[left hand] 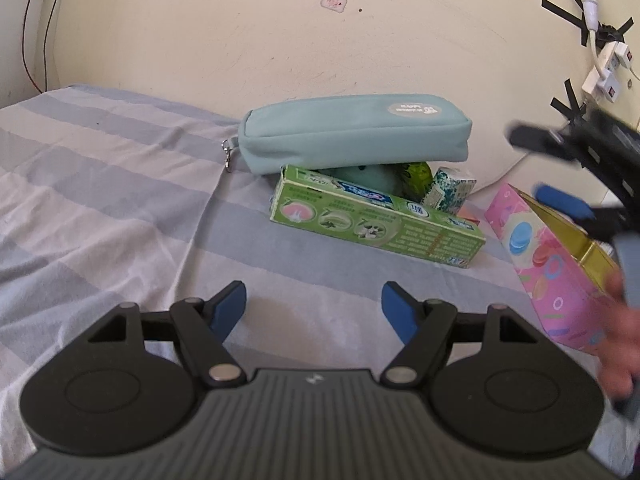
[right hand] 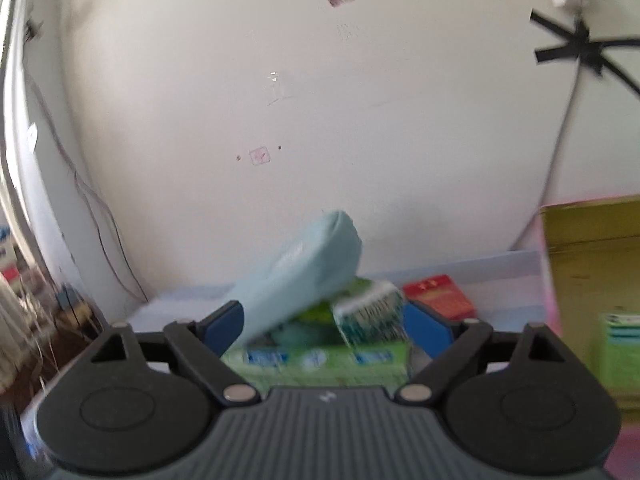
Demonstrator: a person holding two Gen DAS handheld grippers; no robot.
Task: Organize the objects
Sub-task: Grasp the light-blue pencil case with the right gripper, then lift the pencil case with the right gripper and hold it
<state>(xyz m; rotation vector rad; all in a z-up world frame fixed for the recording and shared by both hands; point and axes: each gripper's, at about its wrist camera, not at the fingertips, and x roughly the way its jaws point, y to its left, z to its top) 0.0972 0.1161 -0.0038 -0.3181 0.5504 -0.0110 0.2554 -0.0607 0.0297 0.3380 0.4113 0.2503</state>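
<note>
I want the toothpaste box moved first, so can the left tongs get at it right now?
Probably yes. The left tongs are open and empty, and only bare bedsheet lies between them and the toothpaste box. The pencil case rests over its far end, though.

Both grippers, the left gripper [left hand: 314, 306] and right gripper [right hand: 324, 326], are built from black linkage arms with silver rivets, blue finger pads [left hand: 228, 308] and a ribbed grey body. Bare skin is seen on the hand [left hand: 618, 344].
</note>
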